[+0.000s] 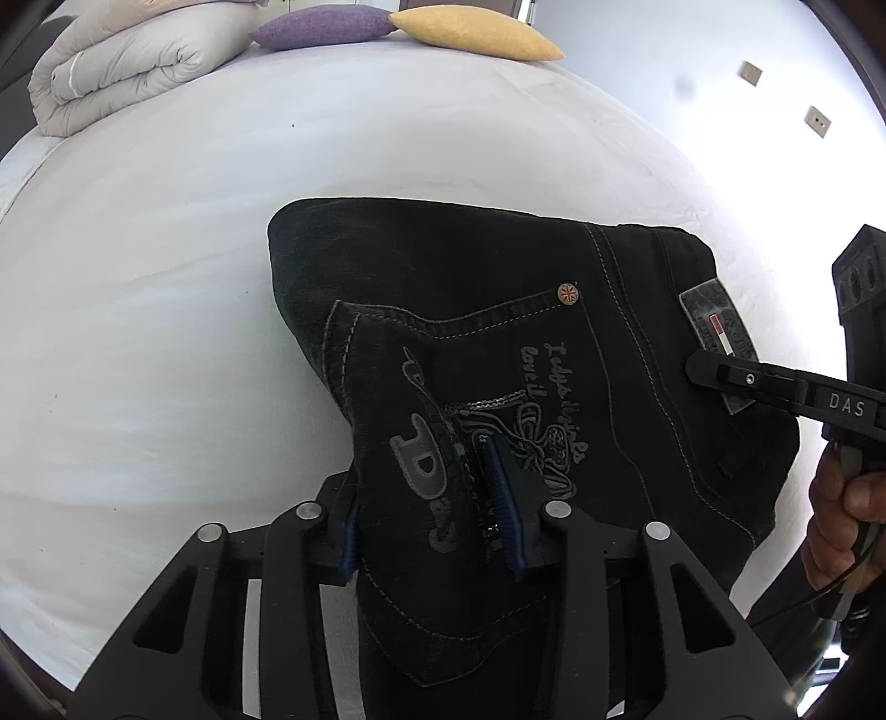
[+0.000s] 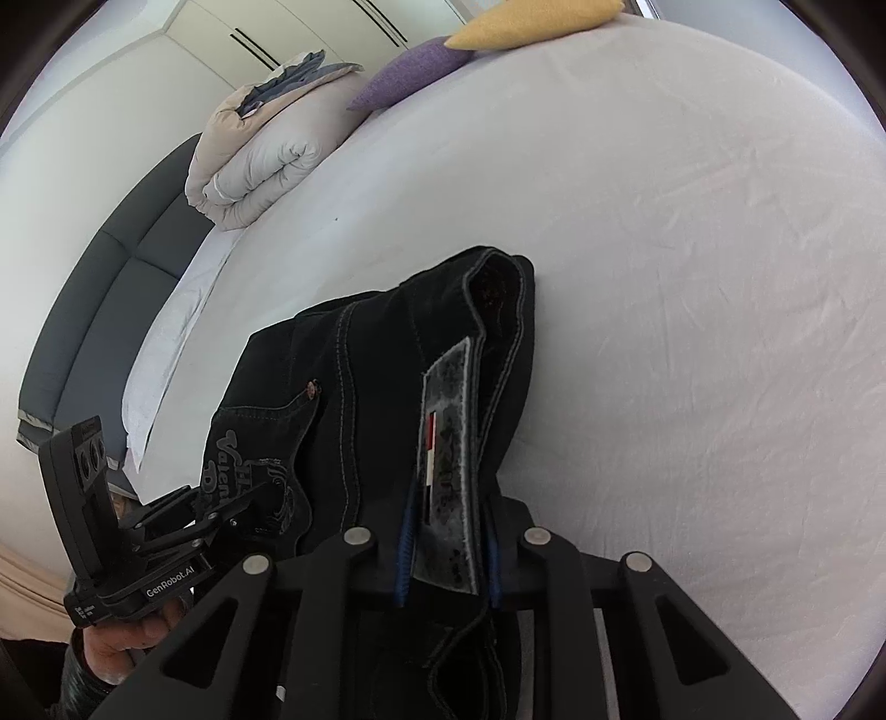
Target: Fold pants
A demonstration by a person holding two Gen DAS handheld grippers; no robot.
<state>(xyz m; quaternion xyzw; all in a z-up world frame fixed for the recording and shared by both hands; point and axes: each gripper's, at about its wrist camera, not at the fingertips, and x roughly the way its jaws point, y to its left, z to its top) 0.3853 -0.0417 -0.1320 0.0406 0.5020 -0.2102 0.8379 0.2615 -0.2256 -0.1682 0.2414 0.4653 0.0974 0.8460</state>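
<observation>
Black denim pants point(image 1: 498, 310) lie folded into a compact bundle on the white bed point(image 1: 166, 277), back pocket with grey print facing up. My left gripper point(image 1: 432, 498) is shut on the pants at the printed pocket edge, blue pads pressing the fabric. My right gripper point(image 2: 448, 548) is shut on the pants point(image 2: 387, 343) at the waistband, over the grey leather patch point(image 2: 448, 443). The right gripper also shows in the left wrist view point(image 1: 714, 374), lying on that patch point(image 1: 714, 315). The left gripper shows in the right wrist view point(image 2: 221, 515) at the pocket.
A rolled cream duvet point(image 1: 116, 61) lies at the far left of the bed. A purple pillow point(image 1: 326, 25) and a yellow pillow point(image 1: 476, 33) lie at the far edge. A dark headboard point(image 2: 105, 310) runs along the left in the right wrist view.
</observation>
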